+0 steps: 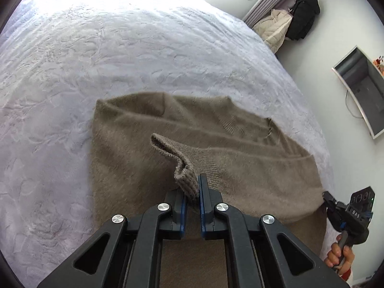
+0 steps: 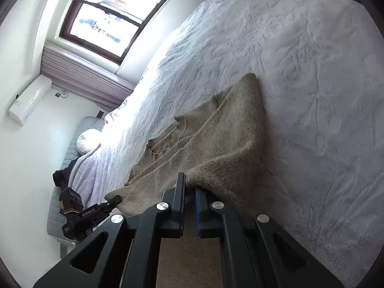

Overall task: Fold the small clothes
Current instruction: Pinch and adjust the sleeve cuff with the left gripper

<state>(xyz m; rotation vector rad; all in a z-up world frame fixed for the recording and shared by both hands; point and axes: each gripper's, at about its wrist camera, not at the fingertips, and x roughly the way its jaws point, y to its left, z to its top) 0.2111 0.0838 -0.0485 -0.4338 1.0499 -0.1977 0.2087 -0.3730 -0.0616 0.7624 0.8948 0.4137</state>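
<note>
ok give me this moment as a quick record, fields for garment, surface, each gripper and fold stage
garment: tan knit sweater, partly lifted at its near edge
surface: white textured bedspread
left gripper: shut on a ribbed edge of the sweater
right gripper: shut on the sweater's other near edge
fold stage: near edge raised, far part lies on the bed, fold not yet laid down

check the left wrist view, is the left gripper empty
No, the left gripper is shut on a ribbed edge of the tan sweater.
</note>
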